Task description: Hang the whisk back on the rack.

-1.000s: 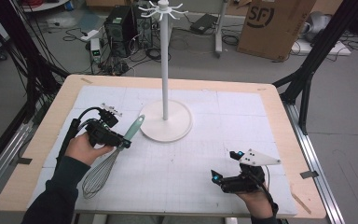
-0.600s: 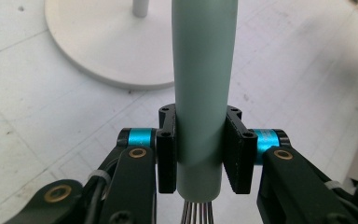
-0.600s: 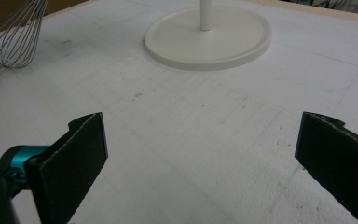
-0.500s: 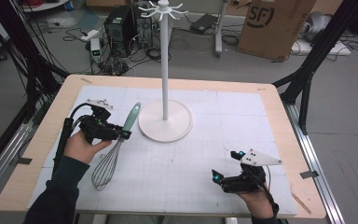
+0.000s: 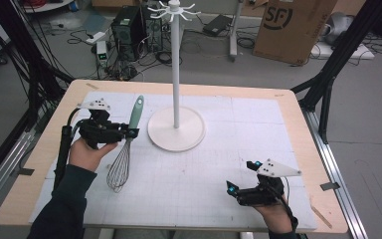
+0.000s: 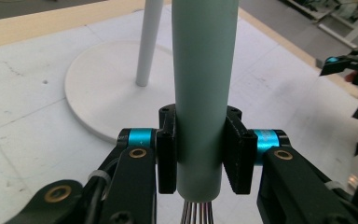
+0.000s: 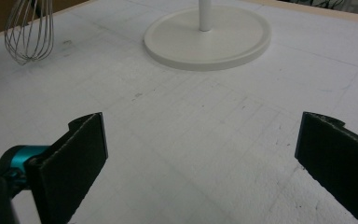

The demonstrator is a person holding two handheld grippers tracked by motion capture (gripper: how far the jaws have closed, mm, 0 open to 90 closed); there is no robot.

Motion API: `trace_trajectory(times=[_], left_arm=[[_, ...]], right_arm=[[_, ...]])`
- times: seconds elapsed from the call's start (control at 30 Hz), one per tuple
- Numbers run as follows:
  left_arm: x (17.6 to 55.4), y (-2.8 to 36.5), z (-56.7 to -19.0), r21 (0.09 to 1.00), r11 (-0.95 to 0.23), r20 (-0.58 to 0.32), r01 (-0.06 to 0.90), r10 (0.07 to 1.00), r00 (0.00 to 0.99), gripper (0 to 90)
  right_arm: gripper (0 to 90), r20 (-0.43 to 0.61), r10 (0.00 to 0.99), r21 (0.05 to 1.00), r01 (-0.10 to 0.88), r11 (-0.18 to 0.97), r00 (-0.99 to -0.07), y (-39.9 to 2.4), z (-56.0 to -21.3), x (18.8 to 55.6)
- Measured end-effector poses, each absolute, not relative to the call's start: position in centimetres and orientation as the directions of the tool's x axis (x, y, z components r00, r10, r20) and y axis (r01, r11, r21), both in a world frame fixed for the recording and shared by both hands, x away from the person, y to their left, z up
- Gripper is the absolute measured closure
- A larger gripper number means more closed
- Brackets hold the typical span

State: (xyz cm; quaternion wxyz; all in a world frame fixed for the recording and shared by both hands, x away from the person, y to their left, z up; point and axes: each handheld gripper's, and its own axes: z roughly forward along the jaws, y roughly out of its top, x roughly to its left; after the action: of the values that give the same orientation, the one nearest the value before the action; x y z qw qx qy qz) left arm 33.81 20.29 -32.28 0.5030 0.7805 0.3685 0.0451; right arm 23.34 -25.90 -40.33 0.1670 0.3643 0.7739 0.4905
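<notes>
Whisk [image 5: 124,152]: pale green cylindrical handle, silver wire balloon head. The left gripper [image 5: 129,133] clamps the handle just above the wires, left of the white rack base [image 5: 176,129]. The right gripper [image 5: 230,188] rests released, jaws wide apart, over the white mat [image 5: 238,129].

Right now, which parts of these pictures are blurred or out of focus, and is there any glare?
High view: soft overall, no strong glare; the whisk casts only a faint shadow. Left gripper view: the whisk's green handle and the left gripper are fairly sharp, the white stand behind slightly blurred. Right gripper view: the right gripper jaws look soft, the mat evenly lit.
</notes>
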Motion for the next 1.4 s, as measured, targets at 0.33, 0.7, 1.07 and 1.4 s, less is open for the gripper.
trace_trajectory(times=[0.33, 0.7, 1.07, 1.4], left_arm=[[34.1, 20.3, -30.5, 0.848, -0.205, -0.3, 0.49, 0.576, 0.76, 69.7], [34.8, 19.6, -27.3, 0.868, -0.242, -0.262, 0.434, 0.519, 0.813, 69.7], [36.3, 20.0, -25.3, 0.881, -0.234, -0.269, 0.411, 0.466, 0.843, 69.7], [37.5, 20.5, -23.6, 0.899, -0.226, -0.257, 0.375, 0.419, 0.871, 69.7]], right_arm=[[1.1, 0.101, 0.727, 0.879, 0.403, 0.254, -0.679, -25.9, -40.3, 23.3], [1.2, 0.101, 0.727, 0.881, 0.4, 0.251, -0.679, -26.0, -40.3, 23.3], [1.2, 0.103, 0.729, 0.881, 0.403, 0.25, -0.677, -26.0, -40.3, 23.3], [1.2, 0.104, 0.727, 0.88, 0.403, 0.251, -0.679, -26.0, -40.3, 23.3]])
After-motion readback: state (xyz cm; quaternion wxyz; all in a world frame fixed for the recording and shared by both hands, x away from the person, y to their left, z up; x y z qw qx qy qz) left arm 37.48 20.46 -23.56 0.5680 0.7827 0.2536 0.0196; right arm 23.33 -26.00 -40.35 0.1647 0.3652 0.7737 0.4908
